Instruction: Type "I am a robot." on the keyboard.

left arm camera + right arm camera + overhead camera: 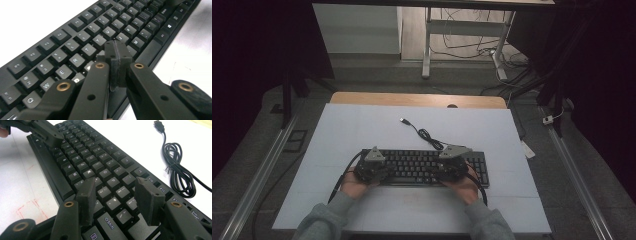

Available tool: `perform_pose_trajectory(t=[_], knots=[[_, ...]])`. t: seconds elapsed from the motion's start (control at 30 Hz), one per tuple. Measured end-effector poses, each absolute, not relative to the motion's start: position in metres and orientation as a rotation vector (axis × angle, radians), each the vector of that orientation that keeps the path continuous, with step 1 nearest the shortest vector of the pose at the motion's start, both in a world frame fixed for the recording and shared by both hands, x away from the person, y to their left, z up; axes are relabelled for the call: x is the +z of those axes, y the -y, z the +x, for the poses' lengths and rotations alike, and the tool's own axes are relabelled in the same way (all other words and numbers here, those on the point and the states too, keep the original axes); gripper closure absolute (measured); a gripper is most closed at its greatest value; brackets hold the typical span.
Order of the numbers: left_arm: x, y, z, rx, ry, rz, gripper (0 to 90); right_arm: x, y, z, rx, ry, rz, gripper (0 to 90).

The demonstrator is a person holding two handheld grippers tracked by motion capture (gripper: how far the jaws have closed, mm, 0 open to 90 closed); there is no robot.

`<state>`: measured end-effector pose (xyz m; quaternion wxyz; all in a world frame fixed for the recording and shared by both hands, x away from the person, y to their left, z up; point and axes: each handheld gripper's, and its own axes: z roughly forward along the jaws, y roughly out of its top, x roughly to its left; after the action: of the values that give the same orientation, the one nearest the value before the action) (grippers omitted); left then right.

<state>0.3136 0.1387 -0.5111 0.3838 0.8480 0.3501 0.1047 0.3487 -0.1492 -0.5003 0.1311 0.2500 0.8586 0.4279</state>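
**Clenched Left Jaws Poised Over Keyboard's Middle Rows**

A black keyboard (432,167) was seen lying on the white table (362,130), toward six o'clock of its surface, with its coiled cable (424,134) trailing off toward twelve o'clock and the USB plug (159,124) left unconnected. The left gripper (117,53) was held with its jaws clenched on nothing, their tips poised over the keys near the G and H. The right gripper (116,195) was held released, its jaws spread above the keys by the Shift.

Several risks were judged likely. Two keys could be struck at once, since the closed tip was broader than a single cap. The keyboard could be pushed toward twelve o'clock if pressure were applied at a slant.
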Motion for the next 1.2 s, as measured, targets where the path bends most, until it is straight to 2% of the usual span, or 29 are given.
perform_pose_trajectory(t=[1.2], knots=[[-0.521, -0.120, 0.317, 0.249, -0.875, 2.223, 88.9, -0.501, 0.149, 0.349, 1.233, -2.491, 0.729, 51.8]])
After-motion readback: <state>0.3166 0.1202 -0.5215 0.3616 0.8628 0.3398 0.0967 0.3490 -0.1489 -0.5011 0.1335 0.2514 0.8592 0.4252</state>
